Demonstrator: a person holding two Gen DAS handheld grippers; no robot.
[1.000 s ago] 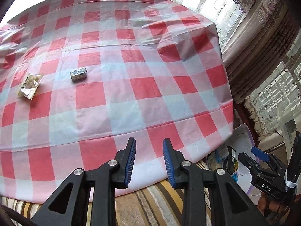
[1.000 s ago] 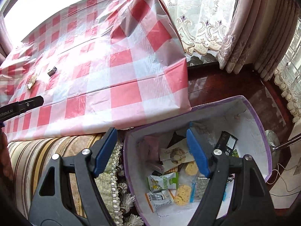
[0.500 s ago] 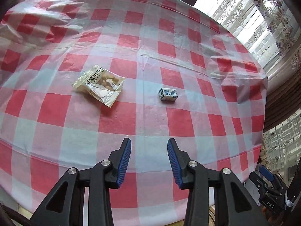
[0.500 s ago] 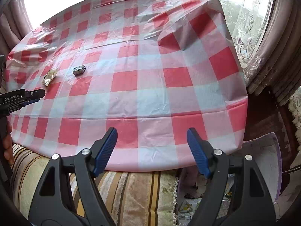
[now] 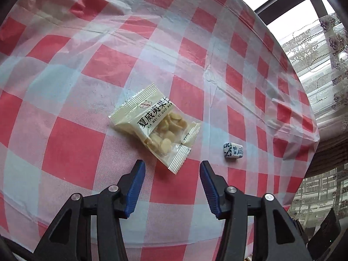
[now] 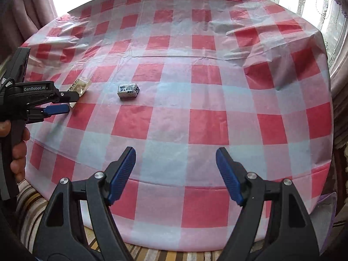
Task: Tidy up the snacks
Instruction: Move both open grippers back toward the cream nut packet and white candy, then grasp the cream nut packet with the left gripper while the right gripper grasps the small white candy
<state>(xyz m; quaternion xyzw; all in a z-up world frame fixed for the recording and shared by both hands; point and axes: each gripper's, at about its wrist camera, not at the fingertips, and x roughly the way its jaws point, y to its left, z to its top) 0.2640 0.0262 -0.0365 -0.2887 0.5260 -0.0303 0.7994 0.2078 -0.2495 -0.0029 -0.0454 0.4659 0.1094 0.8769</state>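
Two snacks are left out on the table (image 6: 217, 100), so by the look of it the tidying is not finished. A pale packet of nuts (image 5: 155, 126) lies just ahead of the left gripper (image 5: 170, 169), its nearest crimped corner reaching almost between the two fingertips but touched by neither. The left fingers (image 5: 136, 187) are apart and opening wider, with nothing clamped in them. A small blue-and-white wrapped sweet (image 5: 233, 150) sits a little off to the right of the right-hand finger, apart from the packet.

From the right wrist view the right gripper (image 6: 176, 165) hangs over the near edge of the table, fingers (image 6: 121, 174) wide apart and empty. The wrapped sweet (image 6: 128, 90) lies well ahead of them and to their left; the packet (image 6: 81, 86) is further left again, partly hidden behind the left gripper (image 6: 65, 102), which a hand (image 6: 18, 148) holds by its grip. My guess is that the packet goes first, then the sweet; where they are to go is not shown here.

The table is round and covered by a thin, creased plastic cloth (image 5: 104, 65) in red, white and pale blue checks, likely slippery under a packet. Lace curtains (image 5: 322, 69) and a bright window stand behind it, heavier drapes (image 6: 21, 17) at the side, and a striped cushion (image 6: 152, 254) lies below the near edge.
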